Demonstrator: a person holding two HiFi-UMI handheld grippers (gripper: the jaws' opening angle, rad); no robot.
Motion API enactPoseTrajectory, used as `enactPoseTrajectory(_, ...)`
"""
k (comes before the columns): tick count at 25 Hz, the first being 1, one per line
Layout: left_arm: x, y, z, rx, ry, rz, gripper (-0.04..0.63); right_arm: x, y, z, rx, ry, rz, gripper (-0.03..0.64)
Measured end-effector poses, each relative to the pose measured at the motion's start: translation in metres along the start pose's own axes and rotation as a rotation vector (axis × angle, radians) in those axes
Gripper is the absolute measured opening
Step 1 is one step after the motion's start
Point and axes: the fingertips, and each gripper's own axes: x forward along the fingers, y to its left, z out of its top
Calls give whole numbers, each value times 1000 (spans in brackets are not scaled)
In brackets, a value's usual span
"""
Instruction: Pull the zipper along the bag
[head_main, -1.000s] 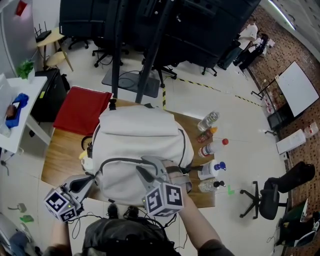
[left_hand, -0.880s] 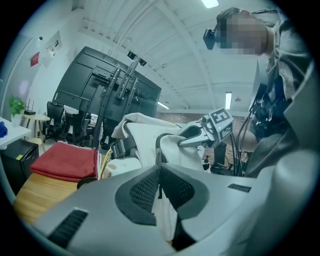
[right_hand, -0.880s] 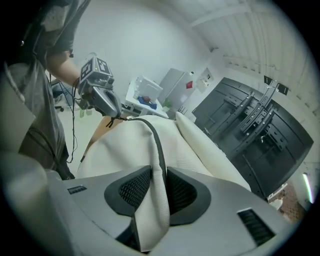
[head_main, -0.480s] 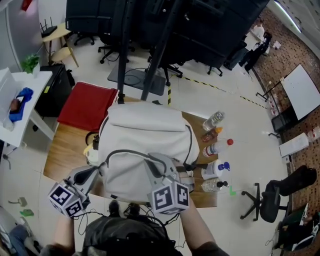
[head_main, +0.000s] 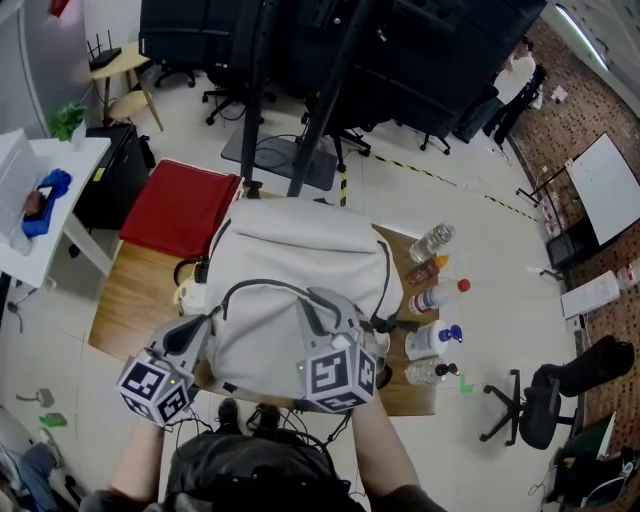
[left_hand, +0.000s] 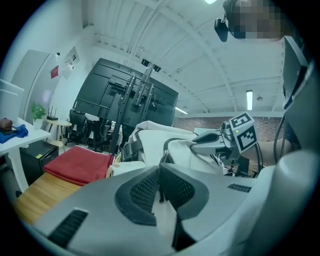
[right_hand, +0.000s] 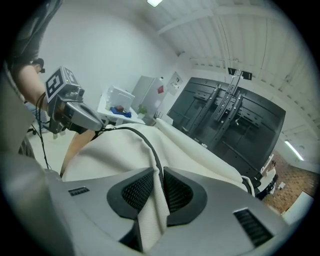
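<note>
Right gripper view: right gripper has just closed, clamping a fold of the white bag beside its zipper, while left gripper pinches the dark zipper pull.

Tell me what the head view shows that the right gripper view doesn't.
Only the head view: the bottles along the table's right edge and the red cloth beyond the bag. Only the right gripper view: the right gripper's jaws, which have just been closing, pinching a fold of the backpack beside the zipper. Both: the white backpack, its dark zipper and the left gripper at the zipper's end.
</note>
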Motion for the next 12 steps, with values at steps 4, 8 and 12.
enactPoseTrajectory(4,0,-7,-4,26,-6,10,38,7,-5,-3,50,-4,-13,83)
enactPoseTrajectory(8,0,-8,-4,31,-17,23,38,13,-8,-5,67,-11,-15,83)
enactPoseTrajectory(12,-1,-10,-19,101,2,30,38,16,-11,-7,101,-25,-23,84)
